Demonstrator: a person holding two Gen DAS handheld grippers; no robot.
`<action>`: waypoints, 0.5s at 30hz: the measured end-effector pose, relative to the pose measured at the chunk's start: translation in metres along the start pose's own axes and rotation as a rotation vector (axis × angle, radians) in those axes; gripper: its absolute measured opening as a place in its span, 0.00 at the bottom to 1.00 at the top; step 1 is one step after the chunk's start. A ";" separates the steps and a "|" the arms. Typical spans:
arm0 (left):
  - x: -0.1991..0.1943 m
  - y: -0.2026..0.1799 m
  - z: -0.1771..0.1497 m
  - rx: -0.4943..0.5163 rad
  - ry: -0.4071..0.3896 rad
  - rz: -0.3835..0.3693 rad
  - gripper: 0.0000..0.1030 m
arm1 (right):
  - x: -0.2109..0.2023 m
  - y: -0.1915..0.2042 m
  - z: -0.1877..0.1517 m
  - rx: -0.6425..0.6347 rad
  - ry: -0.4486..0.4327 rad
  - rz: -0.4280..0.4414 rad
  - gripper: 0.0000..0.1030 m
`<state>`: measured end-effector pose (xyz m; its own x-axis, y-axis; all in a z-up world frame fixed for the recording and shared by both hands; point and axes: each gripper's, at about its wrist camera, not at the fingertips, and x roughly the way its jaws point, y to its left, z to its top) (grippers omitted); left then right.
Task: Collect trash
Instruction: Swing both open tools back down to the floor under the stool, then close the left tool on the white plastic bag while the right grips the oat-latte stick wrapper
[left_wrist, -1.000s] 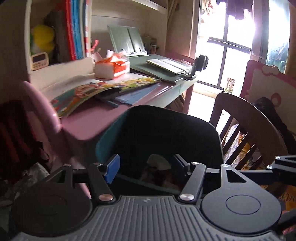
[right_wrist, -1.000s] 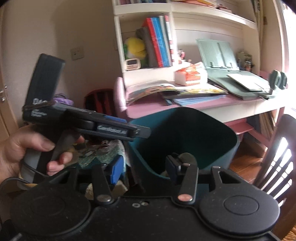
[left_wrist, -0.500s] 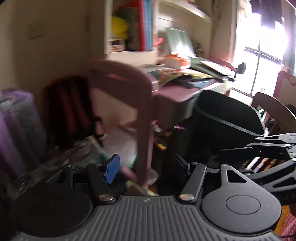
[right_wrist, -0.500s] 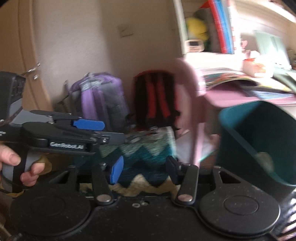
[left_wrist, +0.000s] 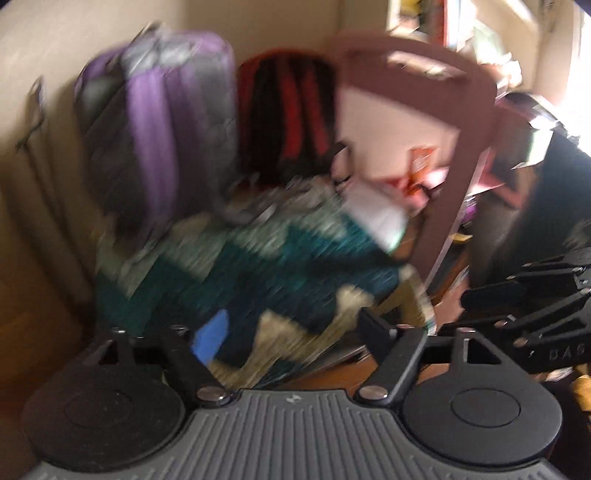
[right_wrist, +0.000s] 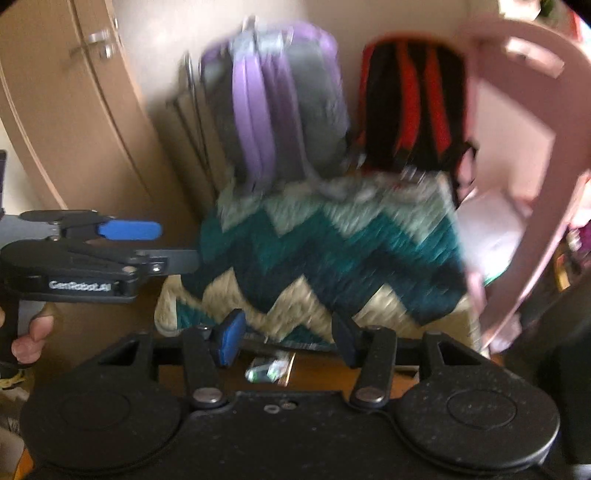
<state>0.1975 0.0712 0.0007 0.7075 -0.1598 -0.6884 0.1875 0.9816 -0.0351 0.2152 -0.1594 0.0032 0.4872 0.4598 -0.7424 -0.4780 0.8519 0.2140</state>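
Right wrist view: the right gripper (right_wrist: 286, 341) stands partly open and empty above a shiny crumpled wrapper (right_wrist: 269, 369), probably foil, on the wooden floor beside a zigzag blanket (right_wrist: 332, 254). Further left, the left gripper (left_wrist: 291, 332) is opening, nothing between its fingers, before a purple backpack (left_wrist: 162, 122).

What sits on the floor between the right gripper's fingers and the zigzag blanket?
A small shiny wrapper lies on the wooden floor just short of the zigzag blanket, below the right gripper, as the right wrist view shows.
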 end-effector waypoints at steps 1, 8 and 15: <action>0.011 0.010 -0.010 -0.005 0.012 0.009 0.78 | 0.017 0.001 -0.003 0.007 0.026 0.007 0.51; 0.095 0.070 -0.074 -0.050 0.122 0.043 0.78 | 0.147 -0.002 -0.028 0.053 0.211 0.016 0.54; 0.175 0.105 -0.137 0.026 0.224 0.022 0.78 | 0.255 -0.010 -0.081 0.121 0.341 -0.013 0.54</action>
<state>0.2470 0.1604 -0.2227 0.5431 -0.1079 -0.8327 0.1929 0.9812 -0.0013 0.2852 -0.0714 -0.2399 0.2113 0.3562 -0.9102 -0.3736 0.8899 0.2615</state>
